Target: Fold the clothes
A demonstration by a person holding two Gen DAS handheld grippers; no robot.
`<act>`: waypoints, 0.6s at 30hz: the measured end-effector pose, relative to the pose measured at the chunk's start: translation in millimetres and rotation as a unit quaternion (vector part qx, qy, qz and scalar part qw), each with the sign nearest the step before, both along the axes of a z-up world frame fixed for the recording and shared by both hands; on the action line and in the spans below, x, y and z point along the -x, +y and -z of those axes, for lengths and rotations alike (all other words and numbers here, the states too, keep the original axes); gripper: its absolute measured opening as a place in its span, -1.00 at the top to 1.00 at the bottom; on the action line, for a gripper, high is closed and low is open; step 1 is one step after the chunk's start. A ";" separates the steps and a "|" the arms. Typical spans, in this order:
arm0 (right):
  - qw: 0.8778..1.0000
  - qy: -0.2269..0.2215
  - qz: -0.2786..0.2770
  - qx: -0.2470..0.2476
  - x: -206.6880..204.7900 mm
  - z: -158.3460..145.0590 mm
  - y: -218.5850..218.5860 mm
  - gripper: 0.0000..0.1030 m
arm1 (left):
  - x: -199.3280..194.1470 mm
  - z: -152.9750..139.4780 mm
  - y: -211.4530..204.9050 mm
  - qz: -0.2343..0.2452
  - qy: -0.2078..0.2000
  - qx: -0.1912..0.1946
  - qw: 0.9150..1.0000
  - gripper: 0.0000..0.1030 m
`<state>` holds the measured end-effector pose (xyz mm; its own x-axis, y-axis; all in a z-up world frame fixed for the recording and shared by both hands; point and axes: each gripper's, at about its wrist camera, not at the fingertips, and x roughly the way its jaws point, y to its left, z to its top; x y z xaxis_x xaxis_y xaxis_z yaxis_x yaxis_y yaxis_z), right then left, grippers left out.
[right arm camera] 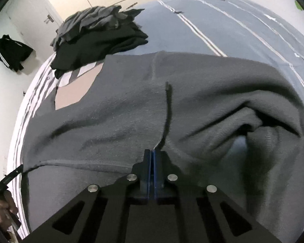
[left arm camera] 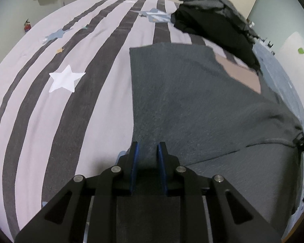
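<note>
Striped bedspread (left arm camera: 40, 105): upper left. Grey sweatshirt (left arm camera: 192, 101): centre, partly folded, folding unfinished. Left tool (left arm camera: 148, 147): hem fold pinched. Right tool (right arm camera: 152, 151): pressed together on cloth. Clothes pile (left arm camera: 212, 20): upper right, awaiting folding.

Matt, fleecy grey cloth garment (right arm camera: 131, 105)
</note>
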<state>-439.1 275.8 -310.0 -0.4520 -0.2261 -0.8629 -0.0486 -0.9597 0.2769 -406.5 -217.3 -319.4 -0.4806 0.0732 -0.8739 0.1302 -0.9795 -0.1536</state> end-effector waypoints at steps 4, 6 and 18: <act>1.000 0.011 -0.023 -0.008 -5.2 -7.6 2.4 0.97 | 1.2 -0.7 -4.6 -0.015 0.002 0.014 1.000 0.68; 0.999 0.016 -0.027 -0.007 -5.6 -12.3 3.7 0.97 | 0.8 0.7 -16.6 -0.039 -0.003 0.006 0.999 0.68; 0.999 0.000 -0.032 -0.013 12.0 -28.8 19.3 0.97 | -4.4 0.3 -15.5 -0.039 -0.004 0.006 0.999 0.64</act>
<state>-451.1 295.1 -281.2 -0.4365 -0.2315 -0.8694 0.0132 -0.9679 0.2511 -402.2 -232.8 -319.7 -0.4778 0.0261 -0.8781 0.2068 -0.9681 -0.1413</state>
